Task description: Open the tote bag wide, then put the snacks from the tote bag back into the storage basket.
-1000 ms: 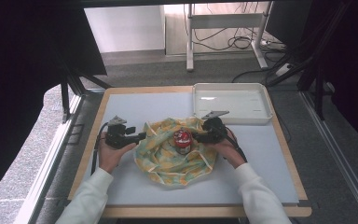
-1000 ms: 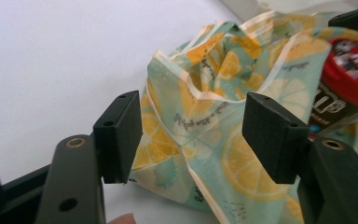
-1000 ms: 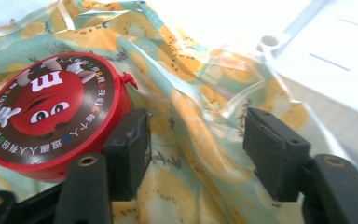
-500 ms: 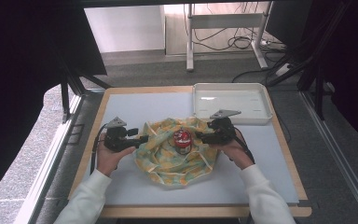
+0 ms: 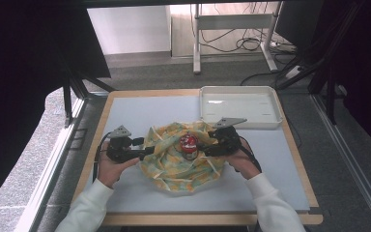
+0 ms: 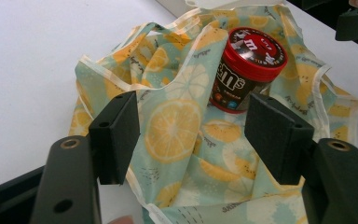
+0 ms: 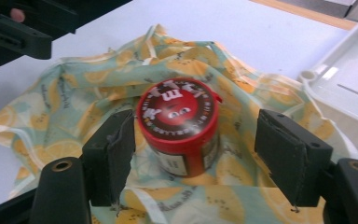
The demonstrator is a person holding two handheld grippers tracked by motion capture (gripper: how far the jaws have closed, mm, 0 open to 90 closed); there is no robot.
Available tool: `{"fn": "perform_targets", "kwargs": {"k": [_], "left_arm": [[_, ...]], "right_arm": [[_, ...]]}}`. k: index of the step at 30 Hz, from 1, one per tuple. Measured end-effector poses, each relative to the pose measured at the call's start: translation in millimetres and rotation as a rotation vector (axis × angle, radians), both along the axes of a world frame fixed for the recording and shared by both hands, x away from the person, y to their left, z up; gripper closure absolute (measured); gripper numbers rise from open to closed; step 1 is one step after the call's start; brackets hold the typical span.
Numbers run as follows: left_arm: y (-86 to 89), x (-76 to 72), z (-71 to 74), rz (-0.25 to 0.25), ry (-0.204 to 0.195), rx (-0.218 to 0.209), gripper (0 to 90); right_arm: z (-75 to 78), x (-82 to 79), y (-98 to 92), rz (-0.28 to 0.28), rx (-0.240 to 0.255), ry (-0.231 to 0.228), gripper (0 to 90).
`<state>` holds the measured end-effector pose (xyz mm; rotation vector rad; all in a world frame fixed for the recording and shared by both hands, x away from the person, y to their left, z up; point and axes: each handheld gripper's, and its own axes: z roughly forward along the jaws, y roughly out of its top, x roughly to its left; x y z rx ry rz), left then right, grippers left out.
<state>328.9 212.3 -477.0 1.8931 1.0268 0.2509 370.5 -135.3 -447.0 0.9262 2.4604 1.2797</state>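
Now both hand-held grippers, left (image 6: 191,135) and right (image 7: 196,158), have just been opening, empty, beside the jar (image 7: 179,126).

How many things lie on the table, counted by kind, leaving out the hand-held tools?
Lemon-print yellow and pale green cloth bag: 1
Round candy jar with red lid: 1
White rectangular plastic tray: 1
Total: 3
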Motion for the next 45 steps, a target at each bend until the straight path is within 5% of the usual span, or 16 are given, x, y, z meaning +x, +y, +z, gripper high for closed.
{"fn": "perform_targets", "kwargs": {"k": [23, 35, 45], "left_arm": [[-7.1, 3.5, -7.7, -0.01, 0.028, 0.04, 31.7], [-9.9, 4.5, -10.9, -0.017, 0.038, 0.055, 31.9], [-13.3, 5.6, -15.2, -0.025, 0.047, 0.073, 32.4]], "right_arm": [[-16.6, -6.3, 36.2, 0.045, -0.126, 0.043, 25.7], [-28.6, 5.6, 49.6, -0.025, -0.184, 0.054, 17.0], [-46.8, 20.3, 65.7, -0.041, -0.218, 0.067, 18.9]]}}
